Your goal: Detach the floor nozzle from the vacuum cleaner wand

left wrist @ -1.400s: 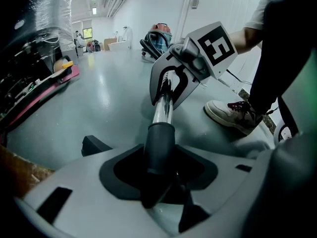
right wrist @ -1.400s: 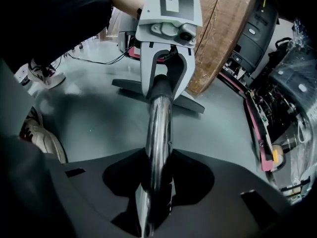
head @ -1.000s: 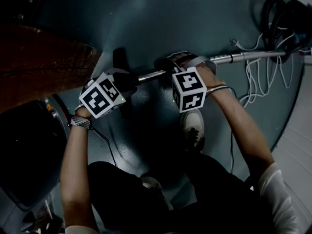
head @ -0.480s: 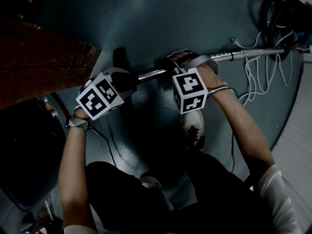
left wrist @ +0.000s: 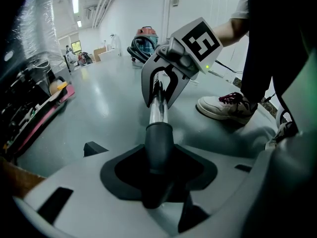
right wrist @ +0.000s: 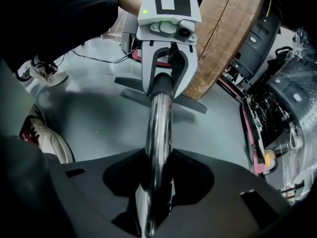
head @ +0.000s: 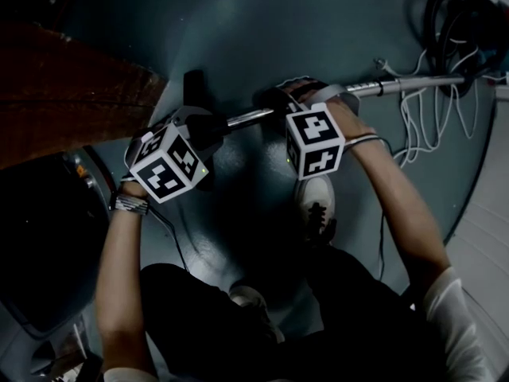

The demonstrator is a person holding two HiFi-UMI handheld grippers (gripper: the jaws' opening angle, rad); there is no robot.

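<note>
Both ends of the vacuum are clamped: my left gripper (left wrist: 158,182), jaws just tightened, grips the floor nozzle (right wrist: 193,104) by its neck on the floor (head: 238,22) beside a wooden board (head: 71,94), and my right gripper (right wrist: 156,182) grips the chrome wand (right wrist: 158,128).

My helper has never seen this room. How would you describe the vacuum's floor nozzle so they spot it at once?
Find the chrome wand held over the grey floor. Follow it away from the black hose coil to its other end, where the floor nozzle sits beside a brown wooden board. Unlike the shiny tube, it is a flat, matte black bar lying crosswise.
</note>
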